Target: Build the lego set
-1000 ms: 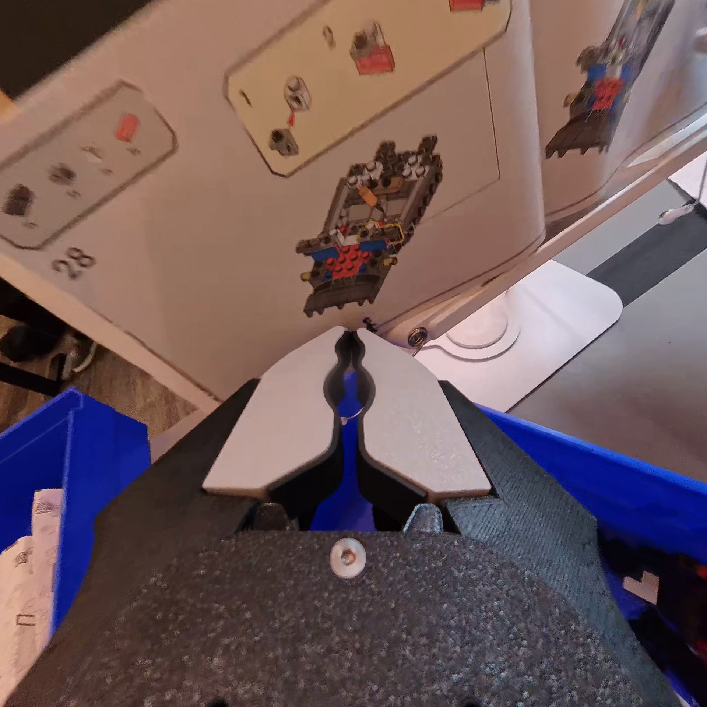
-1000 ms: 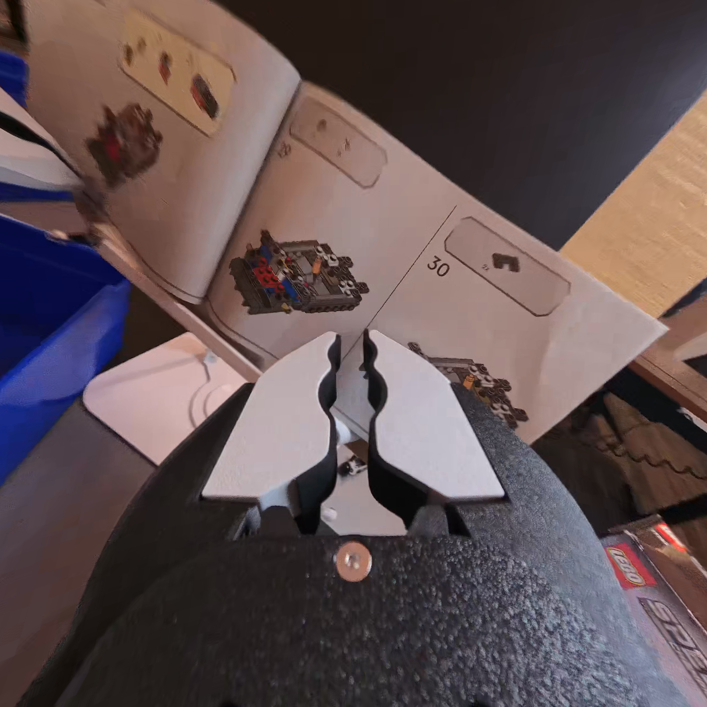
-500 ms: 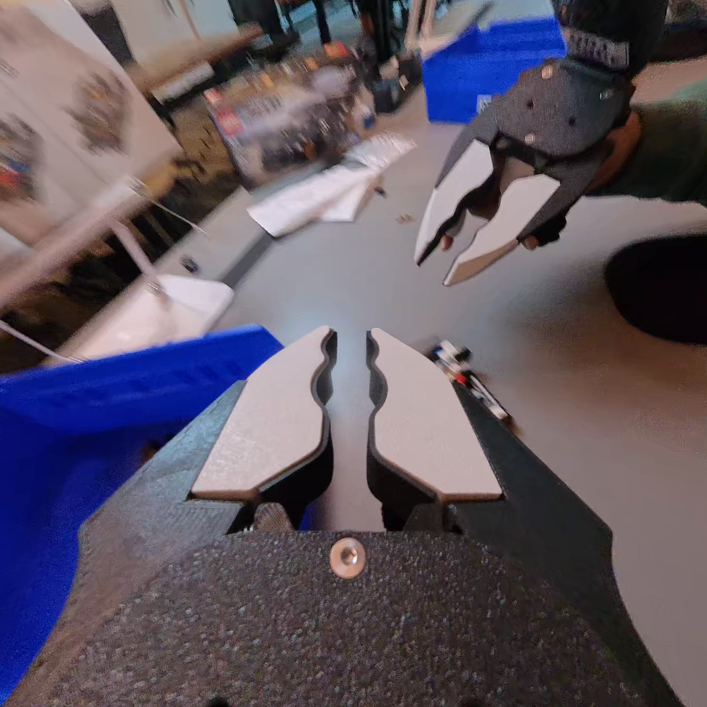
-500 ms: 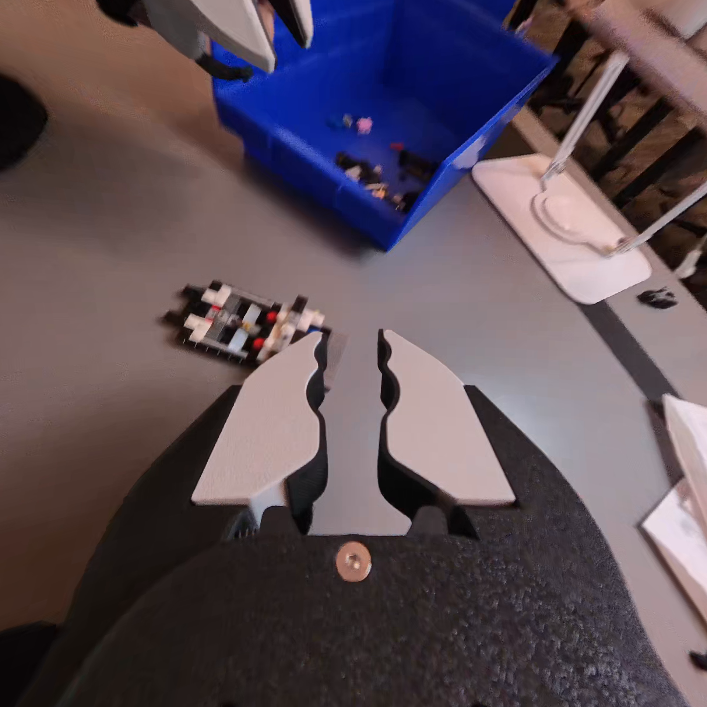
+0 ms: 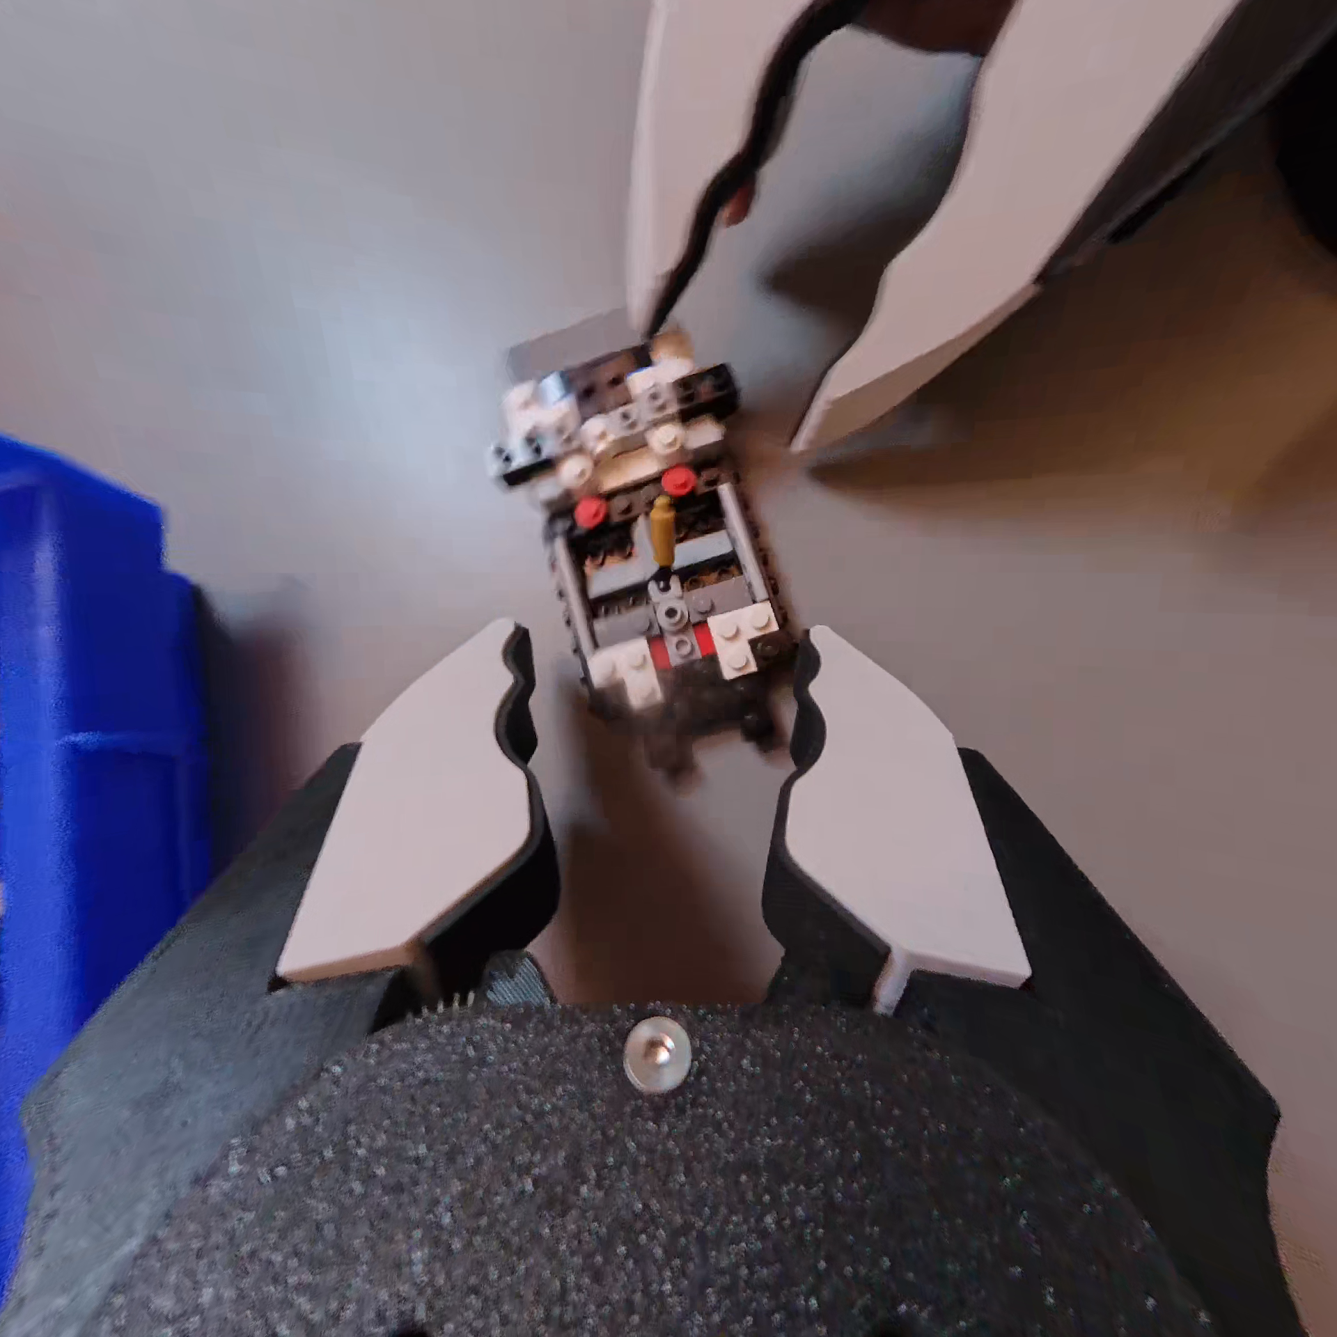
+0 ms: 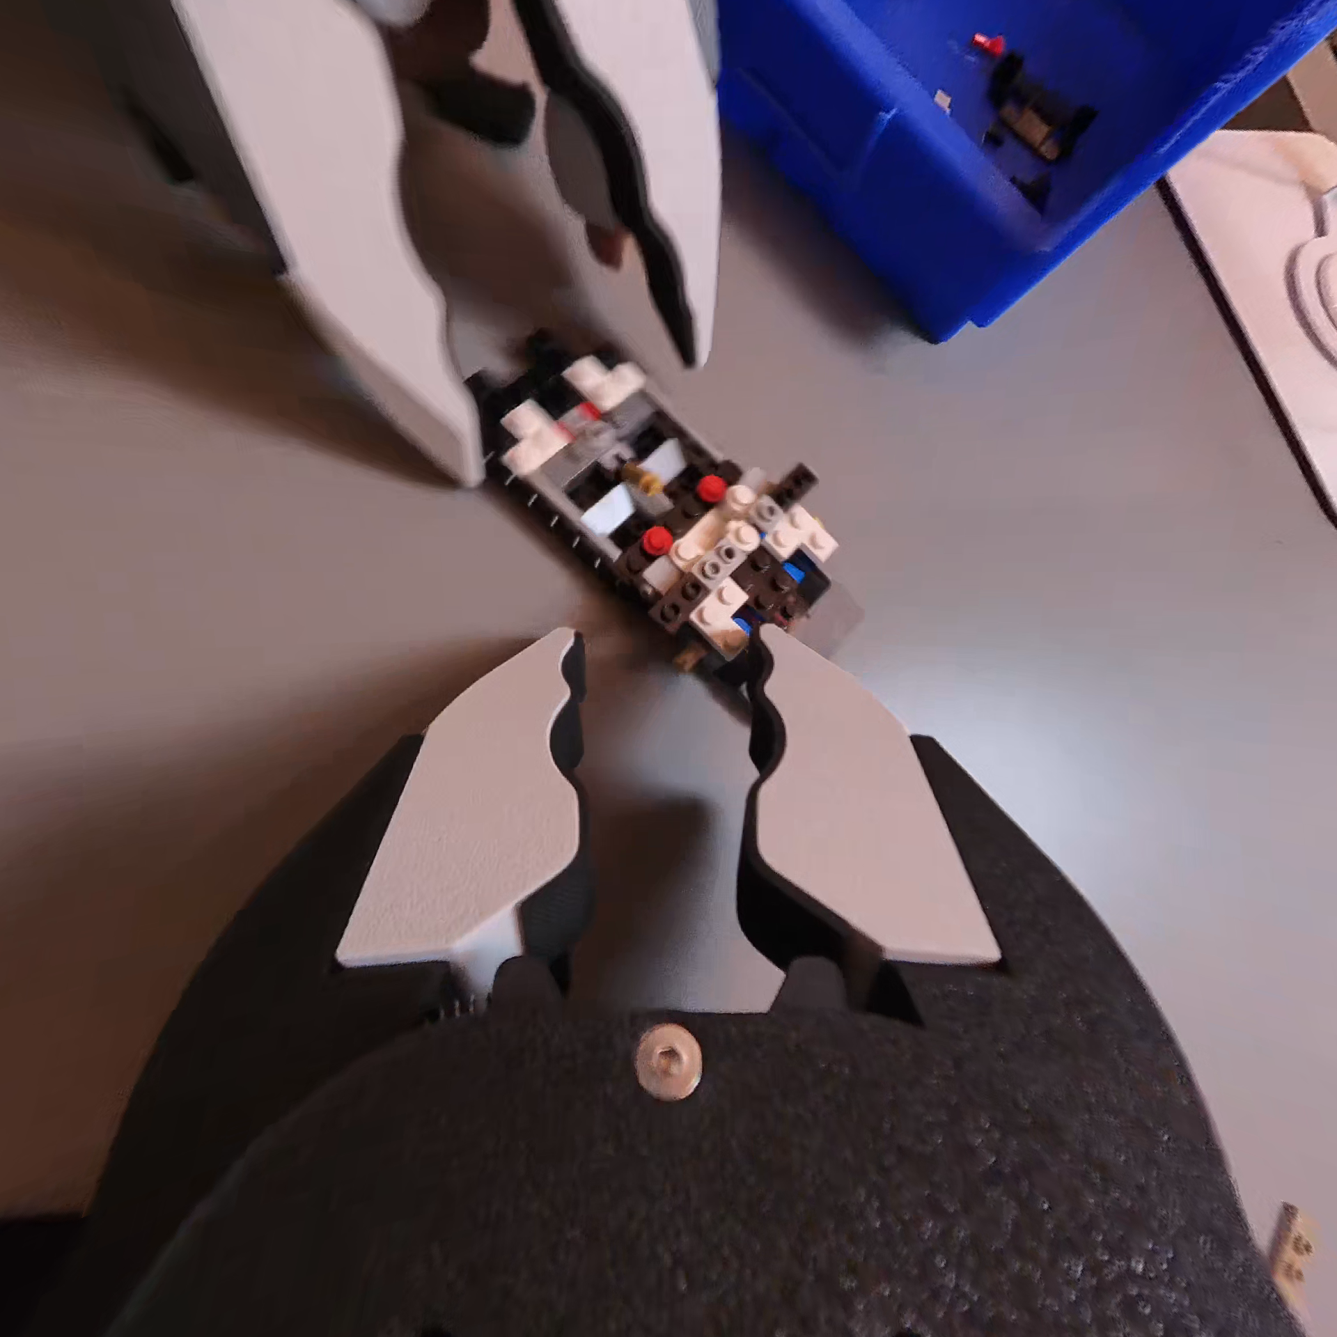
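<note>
Your left gripper [image 5: 662, 644] and right gripper [image 6: 669, 644] both stand with jaws apart at opposite ends of the brick model [image 6: 651, 506], which lies flat on the grey table [image 6: 1013, 579], long axis running between them, near the blue bin [image 6: 904, 181].

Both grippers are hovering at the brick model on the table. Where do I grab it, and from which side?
Probably across its long straight side rails, at the low near end. The brick model lies flat on the grey table, long and narrow, its near end between the open left gripper fingers. Come in along its length from that end. The far end is stepped and knobbly, where the right gripper hovers open.
</note>
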Demonstrator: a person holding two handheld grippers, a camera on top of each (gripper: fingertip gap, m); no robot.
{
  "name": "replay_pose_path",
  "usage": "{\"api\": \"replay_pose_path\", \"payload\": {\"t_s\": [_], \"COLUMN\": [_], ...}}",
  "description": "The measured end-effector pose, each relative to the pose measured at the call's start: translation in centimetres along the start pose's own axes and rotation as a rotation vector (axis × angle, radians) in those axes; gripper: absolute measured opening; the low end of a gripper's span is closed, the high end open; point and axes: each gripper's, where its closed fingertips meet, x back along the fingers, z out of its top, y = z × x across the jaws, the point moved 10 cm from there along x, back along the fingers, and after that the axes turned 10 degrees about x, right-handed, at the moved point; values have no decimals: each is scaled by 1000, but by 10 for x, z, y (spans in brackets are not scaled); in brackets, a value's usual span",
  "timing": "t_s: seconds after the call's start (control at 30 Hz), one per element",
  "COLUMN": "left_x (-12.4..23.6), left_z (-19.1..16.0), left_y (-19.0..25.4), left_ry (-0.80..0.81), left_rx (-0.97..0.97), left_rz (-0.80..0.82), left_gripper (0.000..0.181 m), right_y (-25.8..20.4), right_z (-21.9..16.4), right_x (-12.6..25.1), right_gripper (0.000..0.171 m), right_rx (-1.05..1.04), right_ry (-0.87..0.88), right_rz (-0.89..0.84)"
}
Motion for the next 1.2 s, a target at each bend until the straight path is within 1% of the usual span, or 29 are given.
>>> {"api": "replay_pose_path", "payload": {"t_s": [0.07,0.13,0.2,0.23,0.33,0.37,0.5,0.6,0.67,0.87,0.97,1.07,1.2], "left_x": [7,16,24,25,22,18,4,-3,-3,1,2,1,1], "left_z": [-3,-6,-7,-8,-11,-12,-12,-13,-14,-16,-17,-17,-18], "left_y": [-15,-28,-35,-35,-32,-29,-10,-2,0,-2,-3,-2,-1], "left_ry": [30,51,100,122,159,165,175,133,136,161,179,180,182], "left_rx": [16,54,102,117,126,126,111,10,-11,32,55,46,27], "left_rz": [78,119,95,71,12,-8,-114,-75,-68,-97,-124,-125,-126], "left_gripper": [60,57,50,48,48,48,48,48,43,38,30,28,24], "right_y": [-5,-11,-13,-10,1,2,-5,-9,-10,-9,-8,-10,-12], "right_z": [2,5,8,8,4,4,5,5,6,11,10,9,12], "right_x": [5,10,18,21,27,26,15,6,4,7,5,1,-1], "right_gripper": [38,35,30,29,30,34,41,44,44,44,43,43,36], "right_rx": [-2,-5,-33,-58,-123,-141,-212,-242,-260,-291,-274,-254,-223], "right_ry": [16,53,113,128,82,57,-4,-23,-12,69,122,139,158], "right_rz": [47,102,160,161,92,74,57,30,31,-27,-76,-86,-103]}}
